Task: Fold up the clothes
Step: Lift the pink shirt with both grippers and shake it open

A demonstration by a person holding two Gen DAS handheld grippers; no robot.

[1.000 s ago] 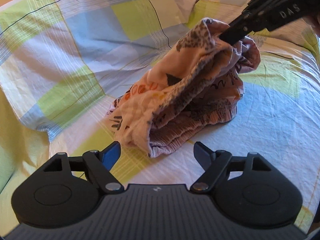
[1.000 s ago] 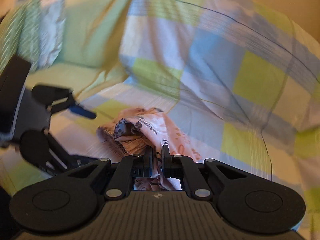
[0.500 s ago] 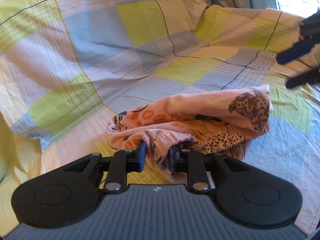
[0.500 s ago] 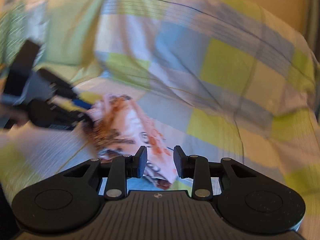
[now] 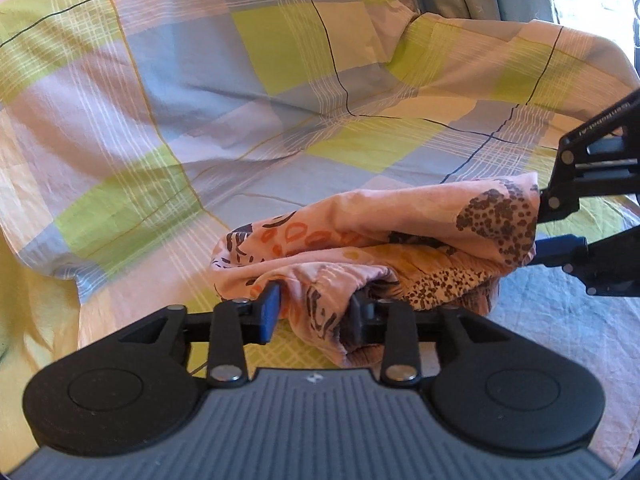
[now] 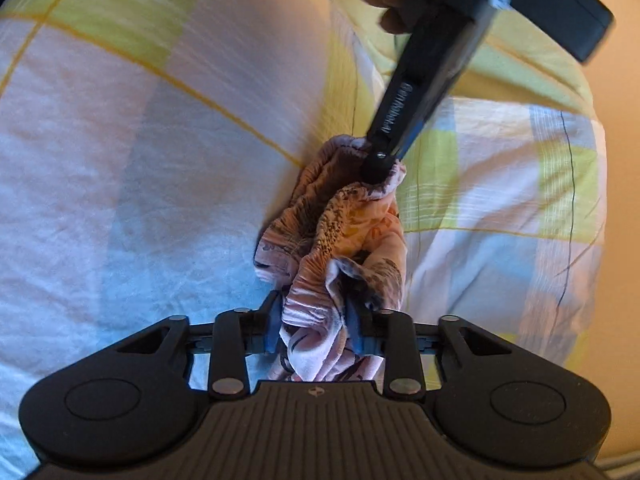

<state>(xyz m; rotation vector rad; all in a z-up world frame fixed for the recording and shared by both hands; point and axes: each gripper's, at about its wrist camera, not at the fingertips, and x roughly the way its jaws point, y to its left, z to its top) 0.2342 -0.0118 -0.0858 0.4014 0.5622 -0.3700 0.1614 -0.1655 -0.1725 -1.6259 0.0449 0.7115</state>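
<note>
Right gripper (image 6: 312, 330) now clamps crumpled pink printed garment (image 5: 400, 248); left gripper (image 5: 314, 312) pinches opposite end.

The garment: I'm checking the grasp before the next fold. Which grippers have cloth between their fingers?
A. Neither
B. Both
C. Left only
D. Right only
B: the garment bunches between the left gripper's fingers and, at its other end, the right gripper's.

Left claw (image 5: 314, 312) and right claw (image 6: 312, 330) each clamp bunched cloth between their fingers, facing one another.
</note>
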